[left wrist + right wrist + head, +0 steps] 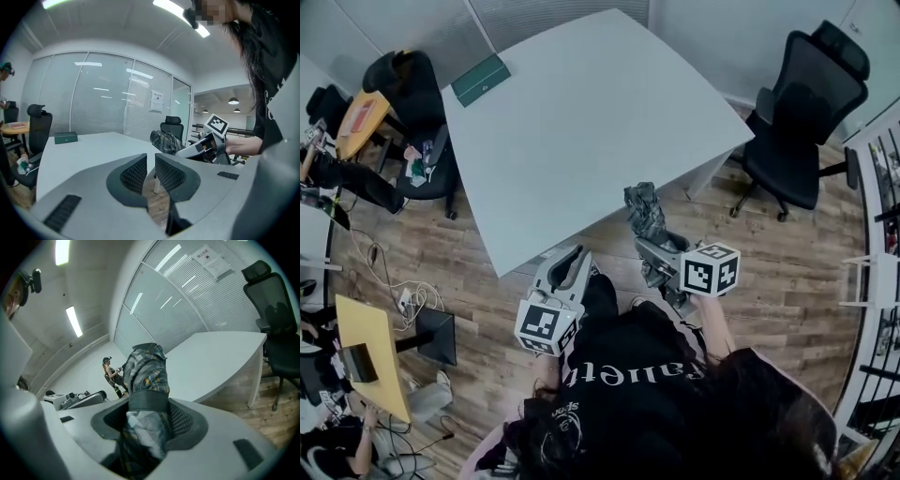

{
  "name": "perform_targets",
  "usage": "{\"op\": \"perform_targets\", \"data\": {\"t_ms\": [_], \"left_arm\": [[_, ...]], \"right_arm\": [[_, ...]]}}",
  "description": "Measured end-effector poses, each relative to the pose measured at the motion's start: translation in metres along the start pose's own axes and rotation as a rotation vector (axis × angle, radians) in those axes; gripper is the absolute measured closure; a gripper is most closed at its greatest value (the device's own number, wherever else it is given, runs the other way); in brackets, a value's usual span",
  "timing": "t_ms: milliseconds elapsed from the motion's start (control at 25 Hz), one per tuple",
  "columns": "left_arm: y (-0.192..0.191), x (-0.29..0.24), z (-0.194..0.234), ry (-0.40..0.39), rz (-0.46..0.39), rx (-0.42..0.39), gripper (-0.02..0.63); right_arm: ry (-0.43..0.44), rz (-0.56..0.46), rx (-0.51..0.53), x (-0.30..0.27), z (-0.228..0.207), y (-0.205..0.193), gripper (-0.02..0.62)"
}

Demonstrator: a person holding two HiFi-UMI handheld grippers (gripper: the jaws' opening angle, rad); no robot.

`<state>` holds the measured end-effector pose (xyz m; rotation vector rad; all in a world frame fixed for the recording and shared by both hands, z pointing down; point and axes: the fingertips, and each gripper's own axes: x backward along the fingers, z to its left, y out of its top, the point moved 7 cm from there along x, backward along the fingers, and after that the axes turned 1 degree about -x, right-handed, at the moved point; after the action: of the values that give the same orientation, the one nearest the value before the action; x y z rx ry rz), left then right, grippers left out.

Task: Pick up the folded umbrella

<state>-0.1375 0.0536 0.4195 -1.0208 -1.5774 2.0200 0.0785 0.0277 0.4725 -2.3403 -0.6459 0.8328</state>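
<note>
The folded umbrella (643, 208), in grey-green plaid cloth, is off the table and held over the wooden floor just off the table's near edge. My right gripper (649, 246) is shut on its lower half. In the right gripper view the umbrella (146, 369) sticks up and forward out of the right gripper (149, 404), with a dark strap around it at the pads. My left gripper (572, 253) hangs beside it to the left, apart from the umbrella. Its jaws stand almost together with nothing between them (150, 157). From there the umbrella (165, 139) shows to the right.
The big pale table (581, 112) lies ahead, with a dark green box (481, 79) at its far left corner. A black office chair (802, 112) stands at the right, another (412, 94) at the left beside cluttered desks. A white rack (872, 272) lines the right edge.
</note>
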Motion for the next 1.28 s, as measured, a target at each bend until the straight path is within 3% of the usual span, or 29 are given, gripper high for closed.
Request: {"op": "perform_targets", "data": {"t_ms": [600, 1280], "left_arm": [[-0.017, 0.034, -0.06, 0.025, -0.02, -0.011, 0.546], [-0.012, 0.03, -0.055, 0.002, -0.018, -0.024, 0.546]], "right_arm": [[0.034, 0.001, 0.03, 0.046, 0.013, -0.04, 0.362], [0.02, -0.012, 0.026, 0.045, 0.015, -0.036, 0.362]]}}
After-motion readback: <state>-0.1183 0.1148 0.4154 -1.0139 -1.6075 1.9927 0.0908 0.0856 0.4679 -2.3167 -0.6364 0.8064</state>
